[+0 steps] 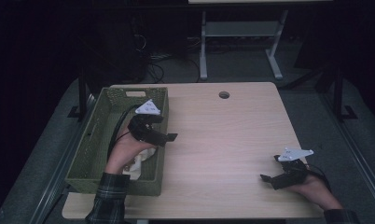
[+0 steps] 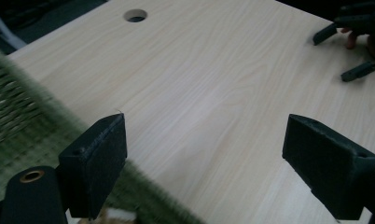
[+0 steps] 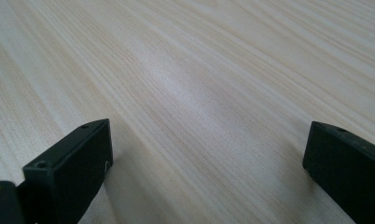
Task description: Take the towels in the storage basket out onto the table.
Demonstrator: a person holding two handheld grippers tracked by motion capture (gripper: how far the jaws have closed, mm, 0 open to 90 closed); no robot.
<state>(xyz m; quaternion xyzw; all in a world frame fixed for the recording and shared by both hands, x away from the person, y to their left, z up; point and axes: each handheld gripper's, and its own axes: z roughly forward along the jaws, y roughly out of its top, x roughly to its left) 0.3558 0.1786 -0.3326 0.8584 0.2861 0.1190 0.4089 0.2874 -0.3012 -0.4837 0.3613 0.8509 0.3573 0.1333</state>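
Observation:
My left gripper (image 1: 164, 130) hovers over the right rim of a green woven basket (image 1: 94, 140), held by a hand in a plaid sleeve. In the left gripper view its jaws stand wide open (image 2: 206, 140) with nothing between them, over the bare wooden table (image 2: 213, 79) beside the blurred basket rim (image 2: 22, 107). A cream-coloured thing (image 1: 139, 163) lies in the basket's near end, under the hand. My right gripper (image 1: 269, 169) rests low at the table's near right. It is open and empty (image 3: 209, 144) in the right gripper view, and it also shows far off in the left gripper view (image 2: 353, 42).
The basket takes up the table's left side. A round cable hole (image 1: 224, 94) is cut near the far edge. Beyond the table (image 1: 223, 140) stand the legs of a white desk frame (image 1: 204, 51) and cables on a dark floor.

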